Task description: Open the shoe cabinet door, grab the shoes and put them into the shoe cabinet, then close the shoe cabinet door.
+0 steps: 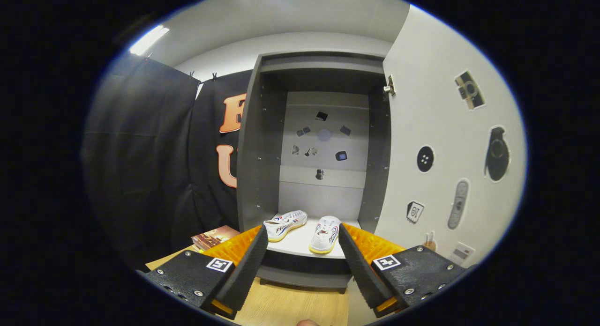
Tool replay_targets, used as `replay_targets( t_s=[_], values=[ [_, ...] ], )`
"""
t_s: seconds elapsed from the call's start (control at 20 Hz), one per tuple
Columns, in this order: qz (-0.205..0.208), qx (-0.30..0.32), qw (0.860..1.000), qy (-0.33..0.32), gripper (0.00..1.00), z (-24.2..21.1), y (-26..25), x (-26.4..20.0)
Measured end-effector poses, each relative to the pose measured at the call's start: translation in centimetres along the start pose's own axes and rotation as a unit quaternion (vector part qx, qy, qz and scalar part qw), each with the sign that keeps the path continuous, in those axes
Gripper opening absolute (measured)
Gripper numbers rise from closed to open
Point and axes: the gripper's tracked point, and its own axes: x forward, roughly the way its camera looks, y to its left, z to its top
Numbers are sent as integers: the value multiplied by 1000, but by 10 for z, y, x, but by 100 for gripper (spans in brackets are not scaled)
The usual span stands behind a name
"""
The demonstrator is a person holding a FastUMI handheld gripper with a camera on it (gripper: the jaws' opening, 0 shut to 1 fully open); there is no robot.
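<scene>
The grey shoe cabinet [255, 143] stands open ahead of me, and its white door [436, 143] is swung out to the right. Two white shoes with yellow soles rest on the cabinet's bottom shelf [295, 245]. The left shoe [284, 225] lies angled and the right shoe [326, 234] points toward me. My gripper [303, 237] is open with nothing between its fingers, held just in front of the shelf, the shoes showing beyond the fingertips.
The door carries several stickers [425, 159] and a hinge [389, 86] at its top. Stickers also dot the cabinet's back panel [323, 143]. Black cloth [140, 166] hangs to the left. A brown book-like object [213, 237] lies on the wooden floor [290, 307] left of the cabinet.
</scene>
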Motion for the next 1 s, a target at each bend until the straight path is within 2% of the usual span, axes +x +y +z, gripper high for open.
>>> replay_targets(
  t_s=[0.5,0.65,0.85,1.0],
  values=[
    [-62,17,998,-27,95,12,-87,-145],
    [-61,26,997,-27,95,13,-106,-183],
    [-112,6,993,-22,95,7,-161,-209],
    [-144,8,989,-23,95,0,-204,-208]
  ],
)
